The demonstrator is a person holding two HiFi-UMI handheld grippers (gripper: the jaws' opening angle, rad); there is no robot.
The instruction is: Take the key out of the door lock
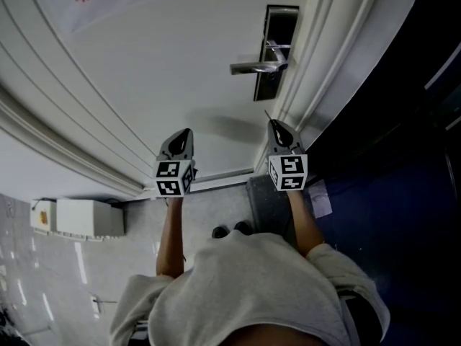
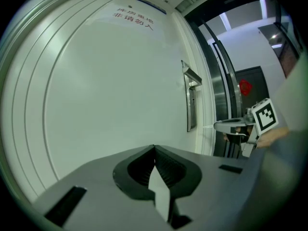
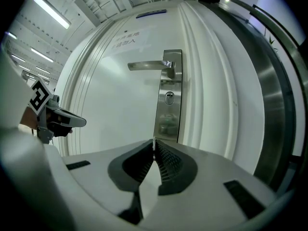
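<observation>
The right hand-held gripper (image 3: 154, 150) pinches a thin key (image 3: 153, 141), with the lock (image 3: 169, 98) at its 12 o'clock. The left hand-held gripper (image 2: 154, 149) is closed and empty.

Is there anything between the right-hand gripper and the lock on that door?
Nothing: in the right gripper view, the right gripper points at the lock plate with only open air between them. The head view agrees.
</observation>
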